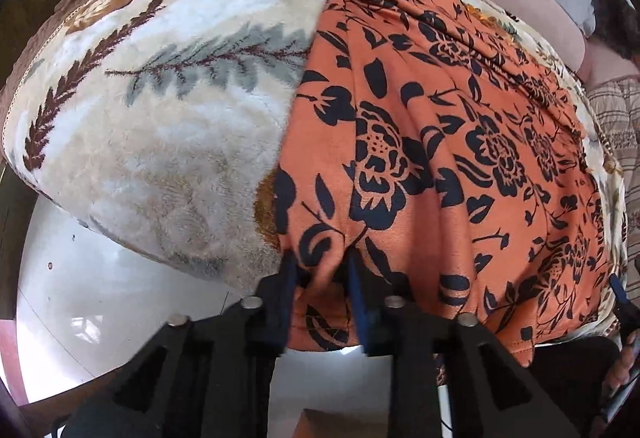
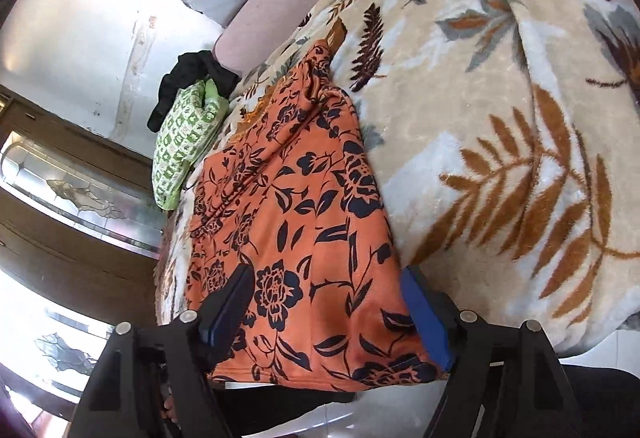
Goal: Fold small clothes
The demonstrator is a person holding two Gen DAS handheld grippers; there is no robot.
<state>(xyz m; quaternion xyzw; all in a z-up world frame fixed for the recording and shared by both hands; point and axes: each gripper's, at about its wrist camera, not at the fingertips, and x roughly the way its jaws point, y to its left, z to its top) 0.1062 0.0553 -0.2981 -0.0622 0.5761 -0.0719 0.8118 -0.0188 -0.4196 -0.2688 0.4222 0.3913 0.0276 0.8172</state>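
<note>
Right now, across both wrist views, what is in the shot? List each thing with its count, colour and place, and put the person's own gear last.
garment: one, orange with a black flower print, spread on the blanket, its near hem at the bed's edge.
blanket: one, cream plush with brown and grey leaves, covering the bed.
green cloth: one, green and white print, at the far end of the bed.
black cloth: one, black, behind the green cloth.
floor: white, glossy, below the bed's edge.
left gripper: black with blue pads, closed on the garment's hem.
right gripper: black with blue pads, jaws wide, the garment's corner between them unpinched.
</note>
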